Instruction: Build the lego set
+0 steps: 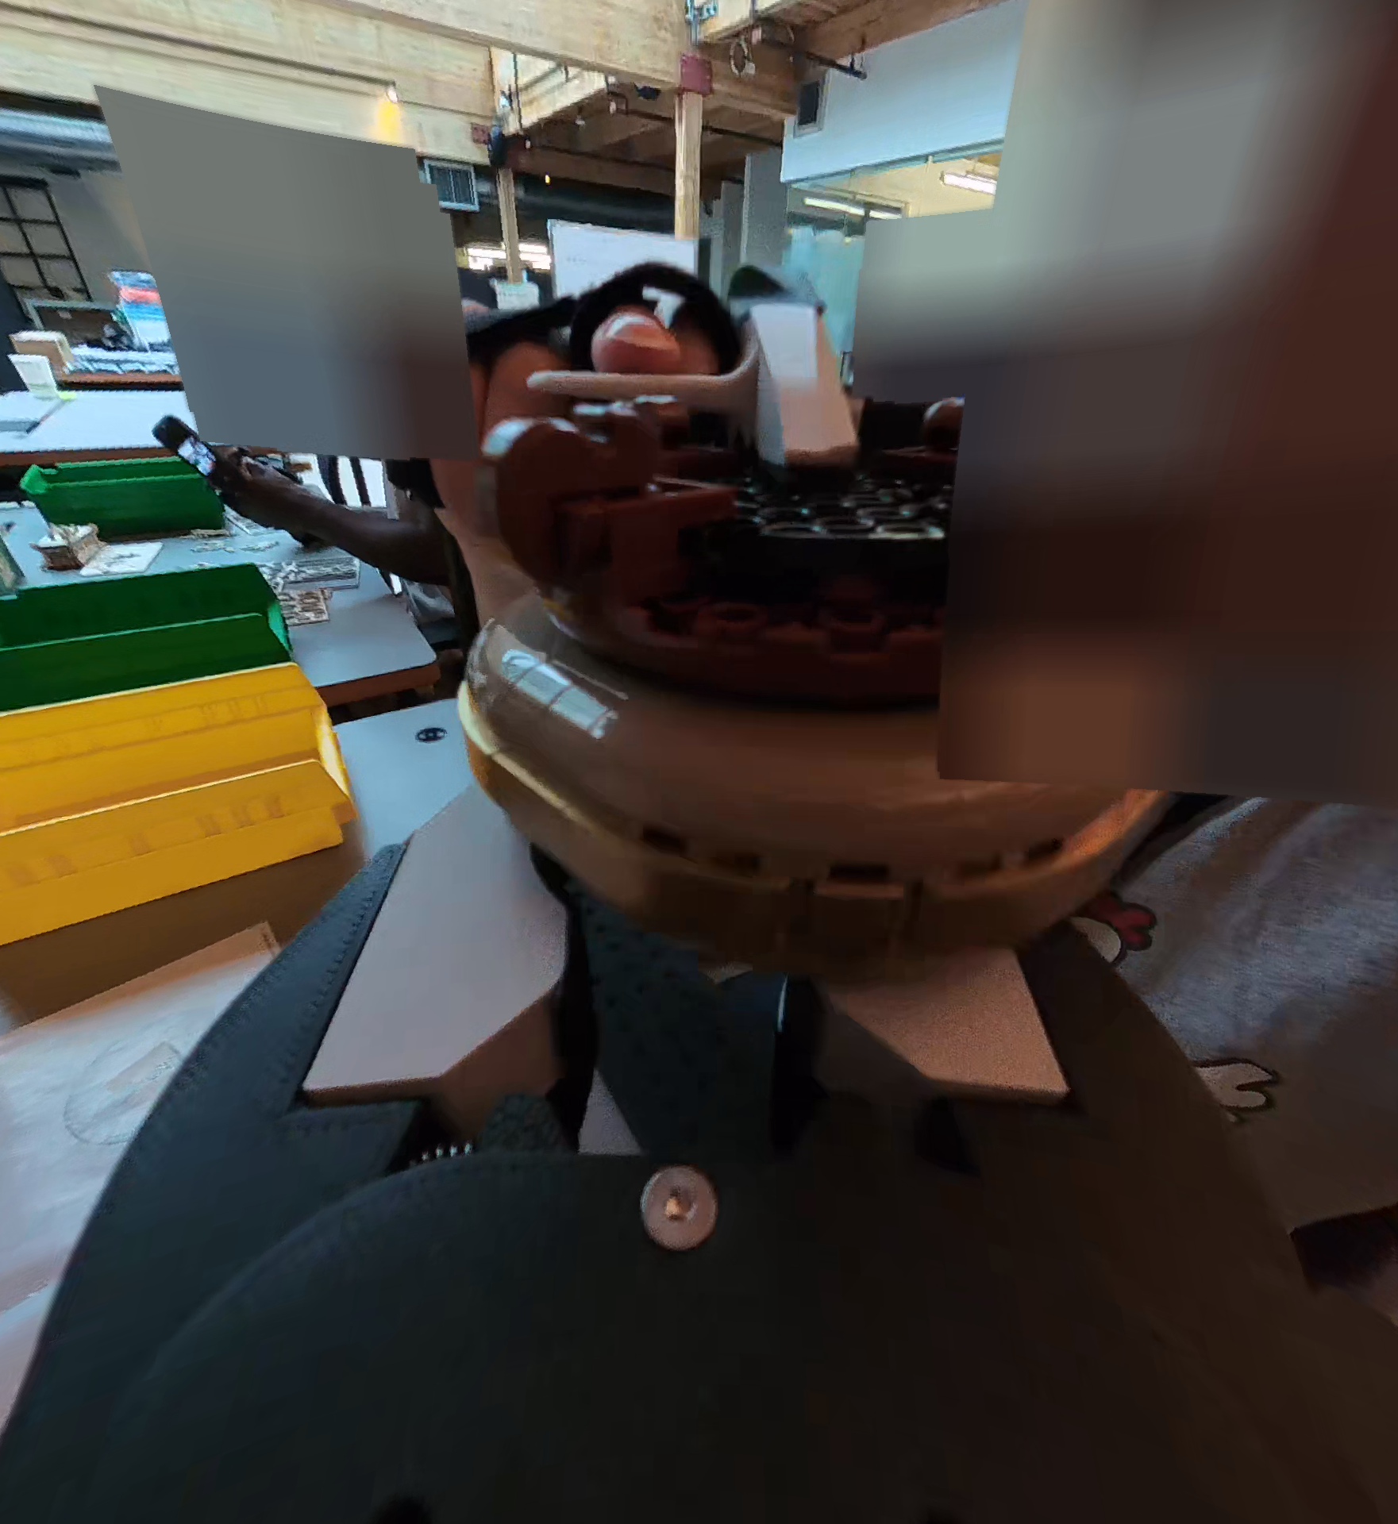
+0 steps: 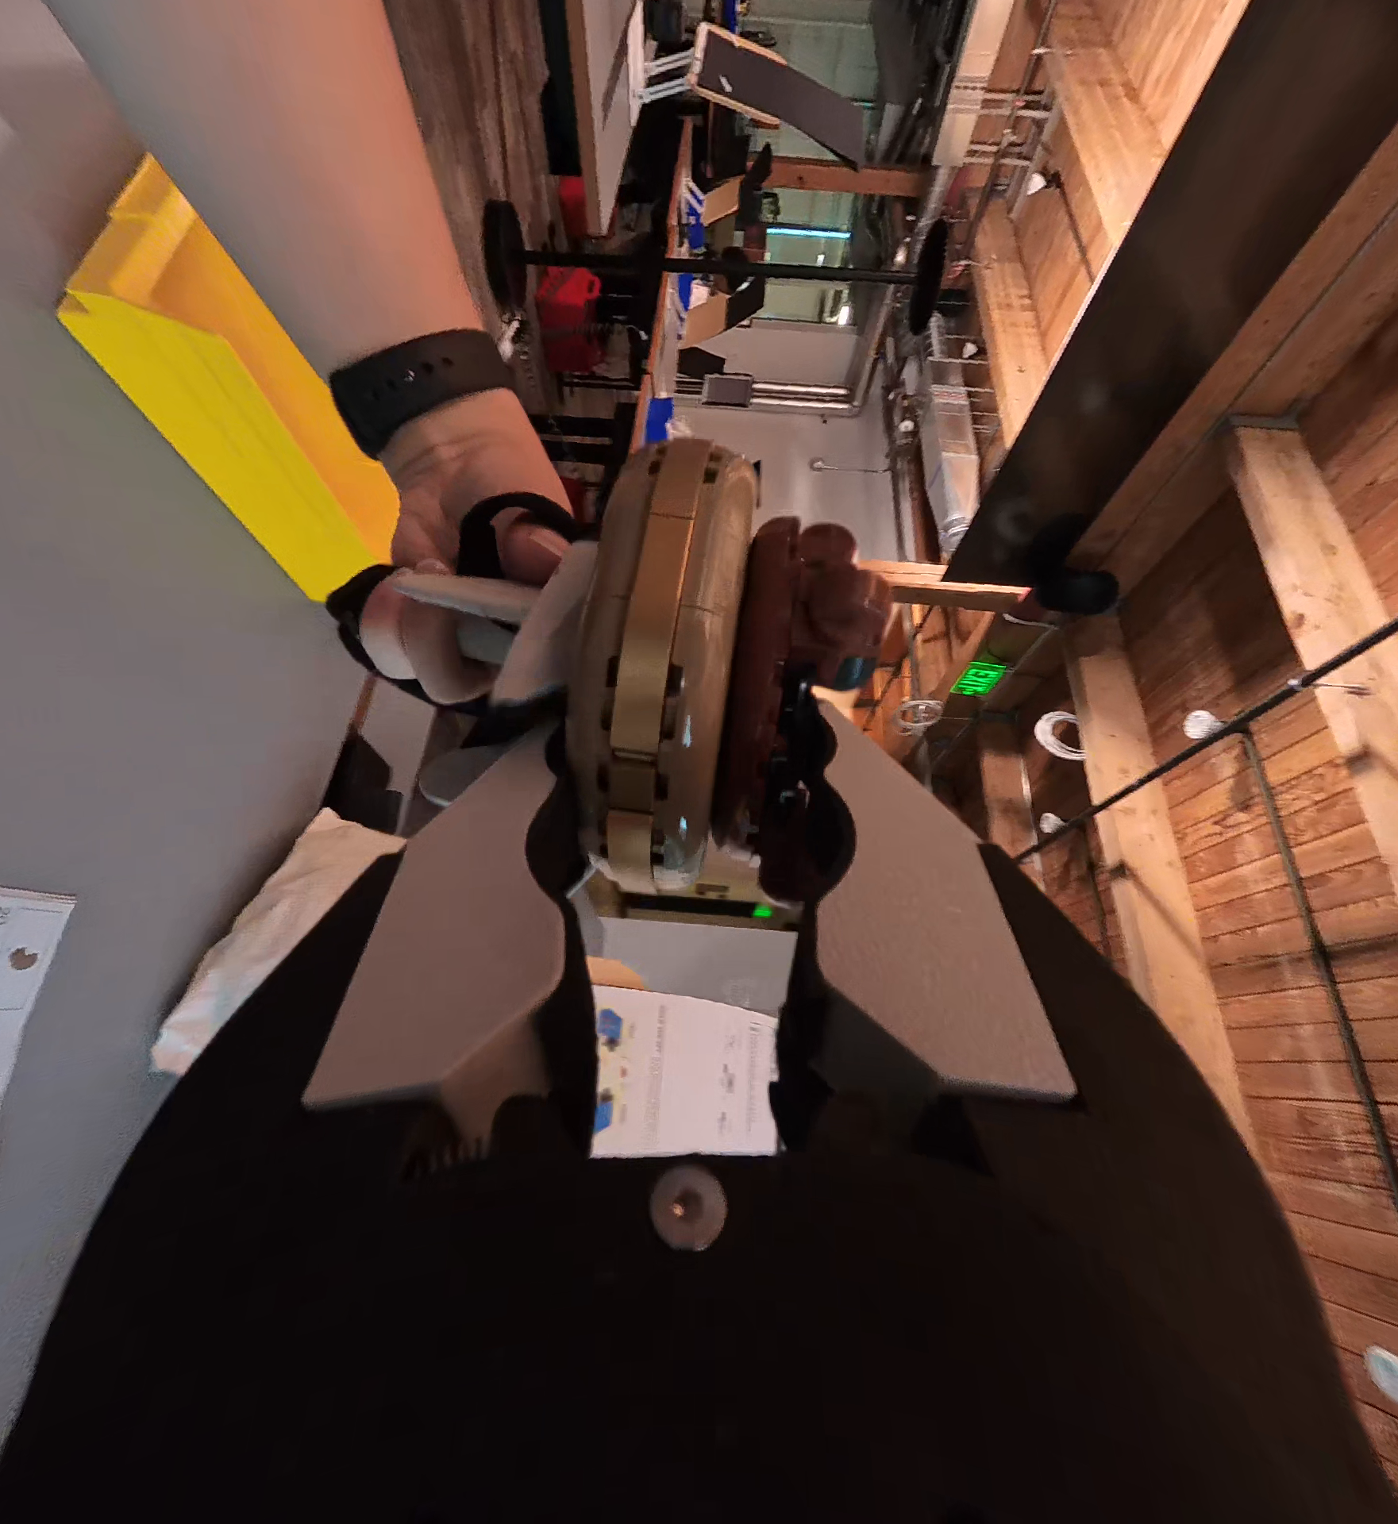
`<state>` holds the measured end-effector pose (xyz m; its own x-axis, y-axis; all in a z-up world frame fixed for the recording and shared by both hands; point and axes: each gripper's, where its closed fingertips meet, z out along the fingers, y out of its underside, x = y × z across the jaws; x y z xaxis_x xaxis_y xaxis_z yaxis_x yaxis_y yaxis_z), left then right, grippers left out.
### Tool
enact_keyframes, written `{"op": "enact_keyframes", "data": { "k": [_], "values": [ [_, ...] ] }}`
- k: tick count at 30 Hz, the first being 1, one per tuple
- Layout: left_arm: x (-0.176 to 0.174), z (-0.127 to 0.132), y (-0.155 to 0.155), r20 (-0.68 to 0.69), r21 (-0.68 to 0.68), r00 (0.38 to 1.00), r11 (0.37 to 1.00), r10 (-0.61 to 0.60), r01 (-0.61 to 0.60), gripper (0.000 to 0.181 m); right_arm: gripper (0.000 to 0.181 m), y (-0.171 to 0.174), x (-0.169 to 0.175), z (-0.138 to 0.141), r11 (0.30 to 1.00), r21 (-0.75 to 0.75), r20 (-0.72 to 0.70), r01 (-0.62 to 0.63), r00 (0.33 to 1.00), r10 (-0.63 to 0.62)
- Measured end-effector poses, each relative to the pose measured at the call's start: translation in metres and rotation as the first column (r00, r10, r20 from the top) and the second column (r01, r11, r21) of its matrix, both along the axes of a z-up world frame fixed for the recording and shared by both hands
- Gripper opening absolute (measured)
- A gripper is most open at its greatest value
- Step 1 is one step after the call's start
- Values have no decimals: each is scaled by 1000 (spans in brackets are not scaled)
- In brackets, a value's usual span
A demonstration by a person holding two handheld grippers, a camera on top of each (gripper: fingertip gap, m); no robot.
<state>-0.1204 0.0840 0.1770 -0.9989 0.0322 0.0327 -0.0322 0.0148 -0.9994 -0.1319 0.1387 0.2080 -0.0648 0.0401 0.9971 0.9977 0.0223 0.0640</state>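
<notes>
**A:** What do your two wrist cameras show?

**B:** Both look at one lego model (image 1: 761, 660), held up off the desk (image 1: 382, 643). It is a round build: a tan ring at the base, a clear curved piece on it, and a dark brown section with black studs on top. In my left view it sits flat, very close to the lens. My left tongs (image 1: 695, 981) meet the tan ring from below, their grey pads touching its underside, but the model hides the tips, so I cannot tell if they are clenched or released.

**A:** And the right side?

**B:** In my right view the model (image 2: 670, 684) stands on edge. My right tongs (image 2: 691, 792) are clenched on it, one grey finger against the tan side and the other against the brown side. Beyond it, a hand (image 2: 448, 577) with a black wrist strap grips the other tongs, which touch the tan face.

**A:** Anything around it?

**B:** A yellow bin (image 1: 126, 808) and a green bin (image 1: 110, 635) sit on the desk to the left. Another green bin (image 1: 126, 495) stands farther back. Printed paper (image 2: 679, 1080) shows between my right fingers.
</notes>
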Motion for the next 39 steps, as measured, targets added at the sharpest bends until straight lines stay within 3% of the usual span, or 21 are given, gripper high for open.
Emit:
{"op": "enact_keyframes", "data": {
  "k": [6,8,10,11,12,14,15,16,17,18,20,21,25,31,35,37,39],
  "values": [
    [-3,-1,19,89,7,990,993,113,-114,47,51,-11,-5,2,999,35,-43,-30,999,31],
    [1,-7,24,181,40,962,976,203,-214,48,51,-13,-6,0,999,33,-78,-38,996,40],
    [9,-14,34,300,72,897,930,325,-362,50,51,-15,-7,-1,998,44,-80,-40,996,43],
    [14,-16,41,385,80,835,888,392,-454,53,51,-16,-7,-1,998,49,-86,-39,995,43],
    [20,-15,51,496,64,730,819,469,-570,55,51,-18,-8,-1,998,51,-94,-43,994,48],
    [13,2,66,734,-68,434,692,523,-719,56,51,-21,-10,-1,997,38,-126,-60,990,65],
    [2,14,68,821,-151,272,651,502,-744,53,51,-23,-13,-1,997,30,-148,-78,986,82],
    [-12,23,64,878,-206,147,638,455,-742,49,51,-25,-16,0,994,23,-169,-104,980,106],
    [-22,30,58,907,-237,66,632,417,-737,49,52,-29,-21,2,991,17,-188,-135,973,135],
    [-29,35,51,915,-248,37,632,402,-734,53,51,-32,-26,4,986,16,-207,-168,964,167],
    [-35,41,37,911,-210,94,646,403,-734,76,51,-39,-39,8,970,18,-233,-241,943,238],
    [-39,42,30,910,-188,127,665,394,-723,76,51,-43,-46,9,961,16,-251,-276,929,271],
    [-65,55,8,927,-271,49,753,373,-600,49,51,-53,-61,17,927,44,-312,-373,876,368],
    [-81,45,-13,943,-237,82,825,322,-512,48,51,-64,-74,9,876,-19,-333,-481,829,448],
    [-81,43,-14,948,-260,27,819,318,-512,48,51,-64,-73,6,848,-13,-363,-530,793,490],
    [-79,42,-10,940,-259,57,812,336,-523,48,51,-60,-72,5,837,-9,-409,-547,766,496],
    [-76,43,-6,914,-261,129,802,384,-538,48,51,-56,-69,6,821,4,-493,-571,713,498]
  ]
}}
